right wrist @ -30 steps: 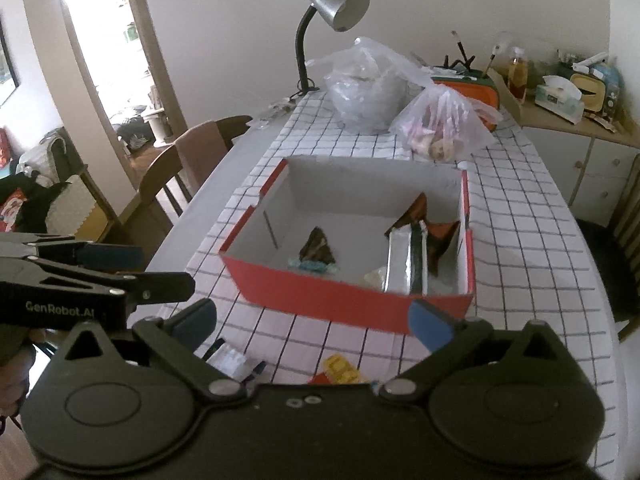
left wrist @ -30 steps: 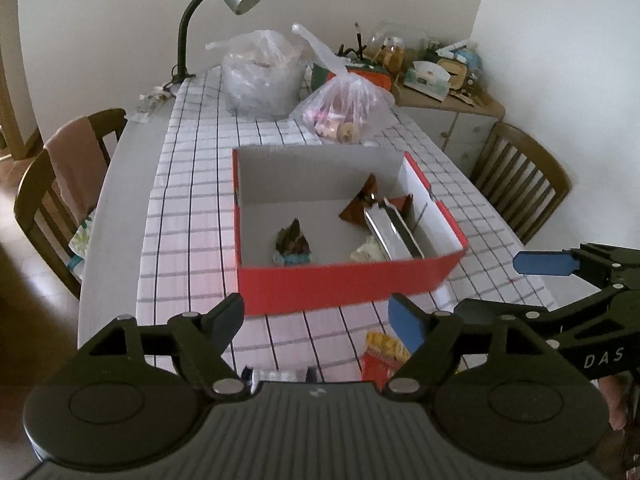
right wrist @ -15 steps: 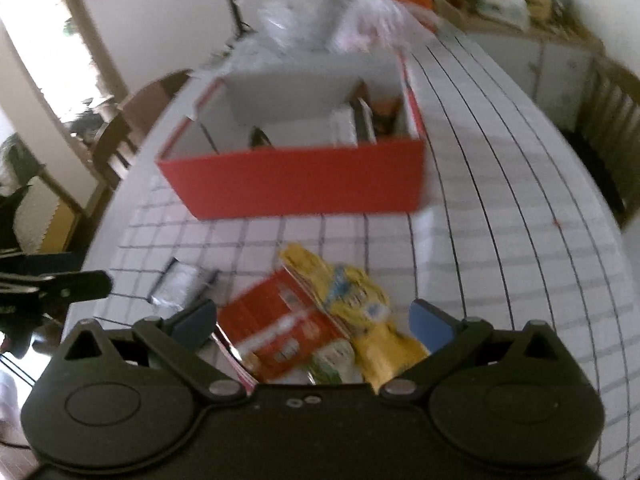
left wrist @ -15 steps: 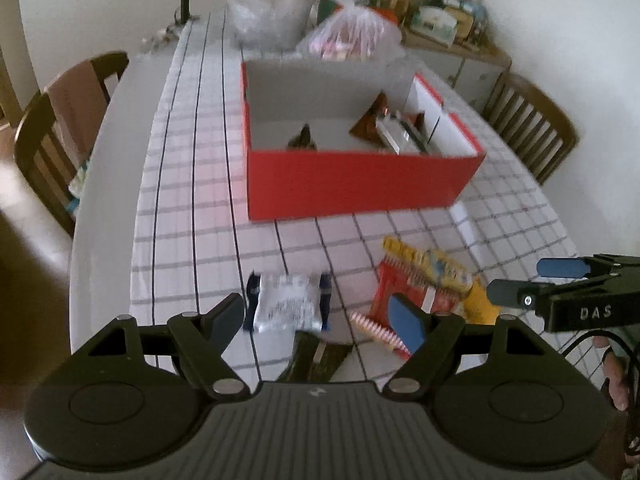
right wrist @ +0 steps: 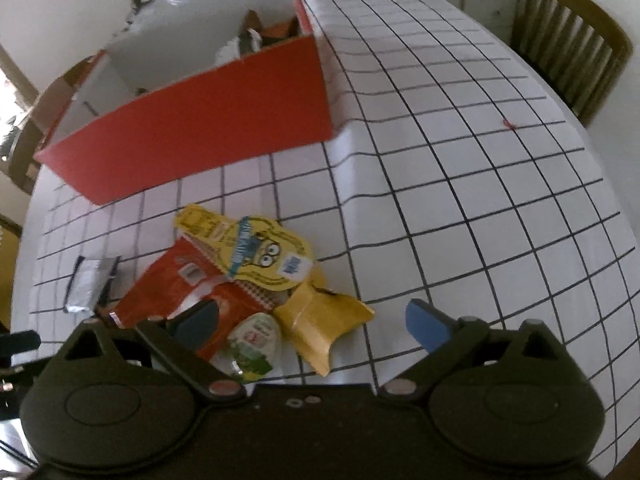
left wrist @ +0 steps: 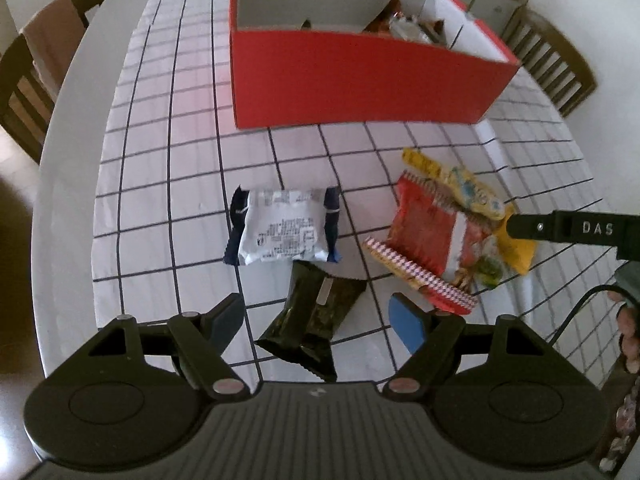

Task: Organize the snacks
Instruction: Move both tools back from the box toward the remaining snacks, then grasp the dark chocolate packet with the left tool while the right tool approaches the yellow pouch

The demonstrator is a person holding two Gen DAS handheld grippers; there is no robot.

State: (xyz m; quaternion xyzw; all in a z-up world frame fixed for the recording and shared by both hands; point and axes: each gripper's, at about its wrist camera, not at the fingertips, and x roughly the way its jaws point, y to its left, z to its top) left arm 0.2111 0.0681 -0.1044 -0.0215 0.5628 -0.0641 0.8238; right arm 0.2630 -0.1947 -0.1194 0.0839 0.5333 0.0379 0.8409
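Snacks: crinkly foil packets | box: red cardboard | left jaws apart, empty | right jaws closing, empty

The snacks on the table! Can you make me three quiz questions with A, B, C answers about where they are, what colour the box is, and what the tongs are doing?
1. Where does the dark green packet lie?
A. In the box
B. On the checked cloth, between the left tongs' fingers
C. On a chair

2. What colour is the box outside?
A. Red
B. Blue
C. Green

3. What do the left tongs hold?
A. The white packet
B. The yellow packet
C. Nothing

Answers: B, the packet sits on the cloth between the fingers; A, its front wall is red; C, both fingers stand apart from the packet.
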